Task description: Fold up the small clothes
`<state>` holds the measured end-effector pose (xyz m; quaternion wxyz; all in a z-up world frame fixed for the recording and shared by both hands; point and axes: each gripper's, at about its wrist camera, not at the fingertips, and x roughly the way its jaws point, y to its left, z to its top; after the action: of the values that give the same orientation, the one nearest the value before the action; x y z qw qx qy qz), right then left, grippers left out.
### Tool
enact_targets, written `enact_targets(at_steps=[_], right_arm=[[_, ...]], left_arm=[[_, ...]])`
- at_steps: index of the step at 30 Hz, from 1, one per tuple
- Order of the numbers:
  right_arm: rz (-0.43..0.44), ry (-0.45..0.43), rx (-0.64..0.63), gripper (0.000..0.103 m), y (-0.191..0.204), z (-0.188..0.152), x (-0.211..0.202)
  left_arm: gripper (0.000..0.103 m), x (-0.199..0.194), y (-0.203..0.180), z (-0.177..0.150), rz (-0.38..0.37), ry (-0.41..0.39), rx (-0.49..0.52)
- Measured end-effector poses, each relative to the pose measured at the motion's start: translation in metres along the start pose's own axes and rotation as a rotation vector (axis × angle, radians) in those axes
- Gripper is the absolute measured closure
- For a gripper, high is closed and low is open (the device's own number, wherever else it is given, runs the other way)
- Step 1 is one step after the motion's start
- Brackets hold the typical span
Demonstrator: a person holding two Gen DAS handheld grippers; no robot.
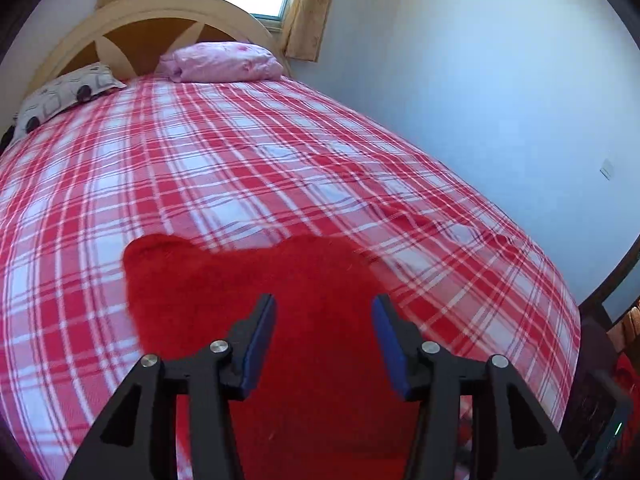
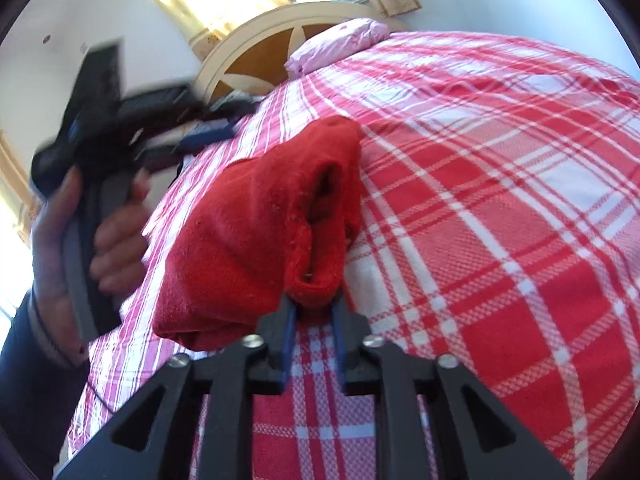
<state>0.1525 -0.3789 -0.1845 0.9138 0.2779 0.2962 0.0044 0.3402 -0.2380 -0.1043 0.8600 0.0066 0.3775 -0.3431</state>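
The small red fleecy garment (image 2: 256, 236) sits in the middle of your right wrist view, bunched and partly doubled over on the red-and-white plaid bedsheet (image 2: 500, 208), with an open hem or sleeve mouth facing the camera. In your left wrist view the same red cloth (image 1: 248, 280) fills the lower centre of the frame, its far edge showing two rounded lobes against the plaid (image 1: 240, 140).

Your right gripper (image 2: 314, 308) has its blue-padded fingers drawn narrow on the near hem of the garment, at lower centre of that view; the cloth is pinched between the pads and lifted slightly there.

Your left gripper (image 1: 324, 312) hangs over the red cloth with its jaws wide apart, nothing between the blue pads (image 1: 260, 344). In the right wrist view you can see that gripper at the upper left, blurred, with your left hand (image 2: 80, 236) wrapped around its grey handle at the left edge; a dark sleeve with a pale cuff shows below it.

Farther out, a pink crumpled pillow (image 1: 224, 62) lies at the head of the bed in the upper part of the left view, touching the cream arched wooden headboard (image 1: 132, 20). A white pillow with dark patterns (image 1: 60, 94) lies at the upper left. A bright window with yellow curtains (image 1: 308, 8) is above the headboard, and a pale blue wall (image 1: 500, 80) fills the right.
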Motion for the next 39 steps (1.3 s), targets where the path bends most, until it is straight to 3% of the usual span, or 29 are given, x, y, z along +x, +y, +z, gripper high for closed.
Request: enact_targets(at_steps=[5,10,14,16,18,26,29,33,39], right_arm=[[-0.061,-0.102,-0.003,0.049,0.002,0.009,-0.022],[-0.049,-0.095,-0.129,0.065,0.038,0.029,-0.017],[-0.026,-0.033,-0.239,0.065,0.063,0.026,0.008],[-0.075,0.043,-0.269,0.065,0.065,0.019,0.030],[-0.124,0.112,-0.271,0.067,0.057,0.010,0.048],[-0.156,0.131,-0.320,0.068,0.057,0.000,0.047],[-0.160,0.101,-0.293,0.068,0.061,0.012,0.036],[-0.131,-0.016,-0.298,0.064,0.077,0.031,0.013],[-0.167,0.019,-0.438,0.064,0.111,0.052,0.047]], left_arm=[[0.051,-0.009,0.013,-0.046,0.066,0.009,0.015],[0.048,-0.010,0.006,-0.075,0.139,-0.010,0.104],[0.043,-0.013,0.002,-0.088,0.174,-0.031,0.165],[0.043,-0.014,0.004,-0.092,0.178,-0.043,0.165],[0.039,-0.016,0.006,-0.095,0.168,-0.047,0.157],[0.031,-0.020,0.010,-0.105,0.170,-0.031,0.108],[0.030,-0.022,0.015,-0.107,0.160,-0.022,0.066],[0.027,-0.018,0.023,-0.109,0.137,0.006,0.015],[0.023,-0.011,0.037,-0.110,0.088,0.040,-0.063]])
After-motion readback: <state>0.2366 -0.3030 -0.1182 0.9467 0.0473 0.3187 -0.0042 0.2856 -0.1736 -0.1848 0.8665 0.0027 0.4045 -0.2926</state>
